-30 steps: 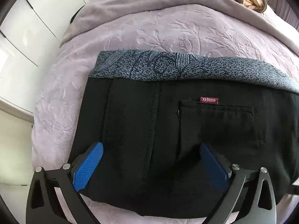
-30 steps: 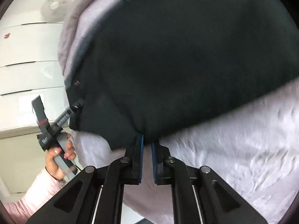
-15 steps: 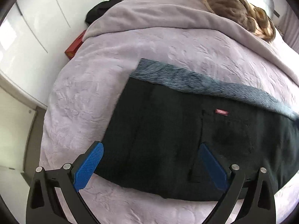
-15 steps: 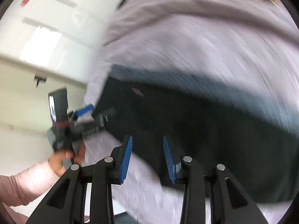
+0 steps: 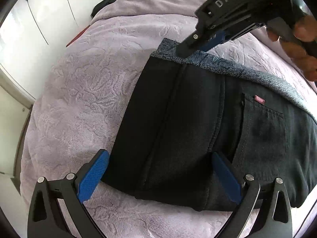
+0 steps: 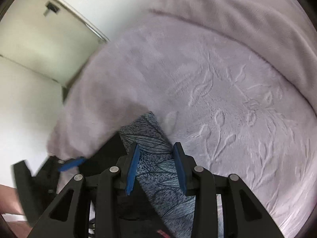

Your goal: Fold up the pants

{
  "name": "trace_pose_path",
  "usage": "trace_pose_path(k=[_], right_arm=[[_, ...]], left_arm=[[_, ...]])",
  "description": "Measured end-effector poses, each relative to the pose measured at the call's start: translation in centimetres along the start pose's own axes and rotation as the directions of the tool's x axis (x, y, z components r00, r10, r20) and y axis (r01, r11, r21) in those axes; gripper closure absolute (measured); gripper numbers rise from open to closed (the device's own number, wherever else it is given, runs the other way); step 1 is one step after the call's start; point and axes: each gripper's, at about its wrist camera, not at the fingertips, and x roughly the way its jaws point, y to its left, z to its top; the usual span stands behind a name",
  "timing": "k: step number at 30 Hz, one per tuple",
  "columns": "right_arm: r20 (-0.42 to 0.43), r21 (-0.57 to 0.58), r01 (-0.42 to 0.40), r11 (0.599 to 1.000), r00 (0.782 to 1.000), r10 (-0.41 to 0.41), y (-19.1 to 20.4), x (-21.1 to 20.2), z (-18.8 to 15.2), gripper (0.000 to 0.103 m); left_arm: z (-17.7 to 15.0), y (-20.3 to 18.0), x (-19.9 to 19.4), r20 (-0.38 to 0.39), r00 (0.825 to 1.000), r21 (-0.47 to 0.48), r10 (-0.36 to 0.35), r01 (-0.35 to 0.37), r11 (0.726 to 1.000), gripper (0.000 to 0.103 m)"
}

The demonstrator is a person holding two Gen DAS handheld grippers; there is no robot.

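Black pants (image 5: 190, 130) lie folded on a lilac bedspread (image 5: 83, 91), with a grey-blue patterned waistband (image 5: 227, 67) along the far edge and a small red label (image 5: 259, 100). My left gripper (image 5: 158, 170) is wide open, its blue pads straddling the near left part of the pants. My right gripper (image 6: 156, 164) is open, its pads on either side of the waistband corner (image 6: 152, 138). It also shows in the left wrist view (image 5: 200, 45), tip down on that far corner. The left gripper appears blurred at the lower left of the right wrist view (image 6: 71, 163).
White wardrobe doors (image 5: 39, 15) stand left of the bed. A plain lilac blanket (image 6: 247, 19) lies across the far part of the bed. A dark garment (image 5: 105, 4) and a red object (image 5: 77, 37) lie beside the bed's far left edge.
My right gripper let go of the pants, opened, and swung to the waistband's far corner. My left gripper stayed open, drew back, then moved in close to the pants' near left part.
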Motion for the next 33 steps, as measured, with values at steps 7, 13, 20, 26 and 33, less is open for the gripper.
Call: trace_pose_path(k=[7, 13, 20, 26, 33], right_arm=[[0.008, -0.044, -0.053, 0.998, 0.999, 0.053, 1.6, -1.0, 0.3, 0.096], [0.104, 0.161, -0.022, 0.987, 0.995, 0.005, -1.2, -0.8, -1.0, 0.083], [0.22, 0.401, 0.027, 0.916, 0.967, -0.125, -3.8, -8.8, -12.2, 0.083], [0.156, 0.538, 0.102, 0.837, 0.963, -0.218, -8.1, -5.8, -19.3, 0.094], [0.201, 0.699, 0.098, 0.708, 0.924, -0.327, -10.3, -11.3, -25.1, 0.075]], left_arm=[[-0.3, 1.1, -0.4, 0.0, 1.0, -0.01, -0.007, 0.007, 1.0, 0.0], [2.7, -0.6, -4.2, 0.042, 0.999, 0.009, -0.015, 0.015, 1.0, 0.0], [7.9, -4.9, -1.2, 0.05, 0.998, 0.09, -0.028, 0.023, 0.996, 0.0], [9.2, -3.9, 2.5, -0.015, 0.996, 0.021, 0.083, -0.083, 0.996, 0.0], [6.7, -3.9, -2.3, -0.022, 0.995, 0.105, 0.099, -0.096, 0.99, 0.0]])
